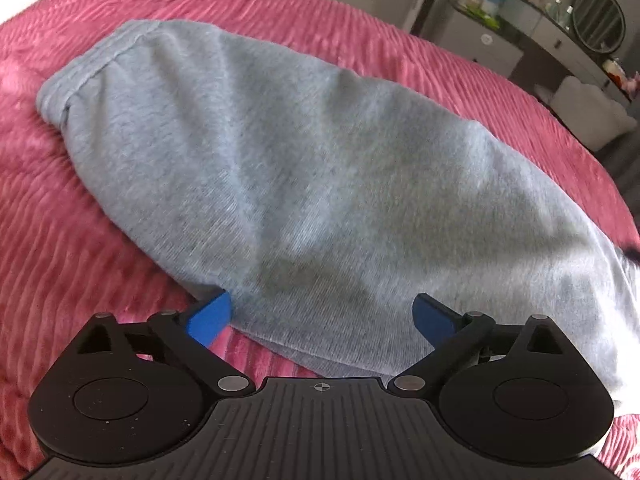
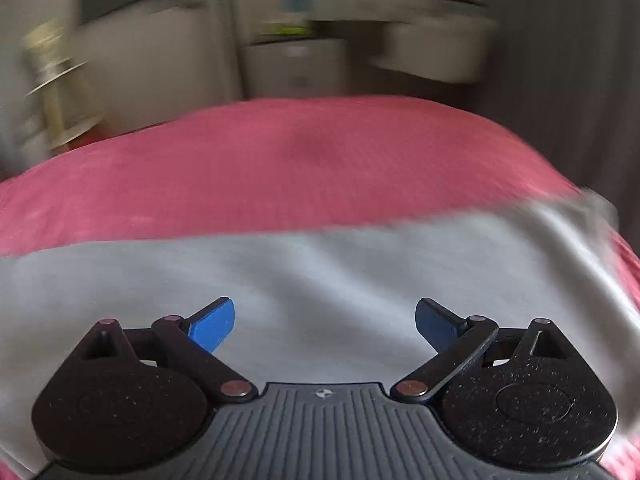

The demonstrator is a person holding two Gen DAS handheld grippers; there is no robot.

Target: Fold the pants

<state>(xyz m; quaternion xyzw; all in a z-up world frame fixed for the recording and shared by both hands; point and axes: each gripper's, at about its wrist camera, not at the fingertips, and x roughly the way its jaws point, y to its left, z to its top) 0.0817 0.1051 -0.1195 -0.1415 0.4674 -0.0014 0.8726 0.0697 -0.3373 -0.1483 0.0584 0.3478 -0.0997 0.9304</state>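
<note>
Grey sweatpants (image 1: pixel 280 168) lie on a pink ribbed bedspread (image 1: pixel 60 240), stretching from the far left to the near right, with a hemmed end at the far left. My left gripper (image 1: pixel 322 314) is open, its blue pads (image 1: pixel 210 318) spread over the near edge of the fabric, holding nothing. In the right wrist view the same grey pants (image 2: pixel 320 280) span the frame below my right gripper (image 2: pixel 324 322), which is open and empty just above the cloth. That view is motion-blurred.
The pink bedspread (image 2: pixel 280 168) extends beyond the pants. A grey dresser with a round mirror (image 1: pixel 598 20) and bottles stands at the far right of the room. Blurred white furniture (image 2: pixel 296 64) stands beyond the bed.
</note>
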